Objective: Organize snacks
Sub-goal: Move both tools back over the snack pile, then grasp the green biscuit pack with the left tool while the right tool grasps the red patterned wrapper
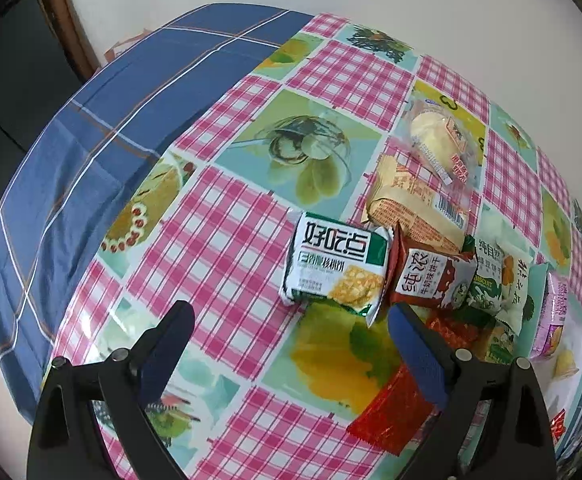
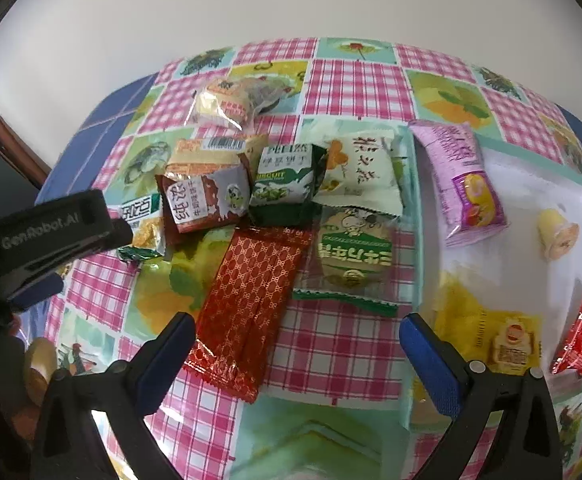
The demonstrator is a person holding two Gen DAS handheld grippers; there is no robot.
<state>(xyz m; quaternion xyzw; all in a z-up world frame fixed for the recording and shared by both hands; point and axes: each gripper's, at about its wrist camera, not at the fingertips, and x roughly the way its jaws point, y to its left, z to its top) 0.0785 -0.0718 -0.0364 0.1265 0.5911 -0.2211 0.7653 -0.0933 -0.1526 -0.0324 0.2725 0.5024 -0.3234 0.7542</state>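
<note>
Inside the white tray [image 2: 531,184] lie yellow, red and purple packets; both grippers spread, holding nothing

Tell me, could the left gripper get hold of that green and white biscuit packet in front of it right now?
Probably yes. The left gripper is open and empty, and the green and white packet lies just beyond its fingertips with nothing on top, though a brown packet touches one side.

Wrapped snack packets [image 2: 251,184] lie clustered flat beside a white tray [image 2: 531,184] holding four.
</note>
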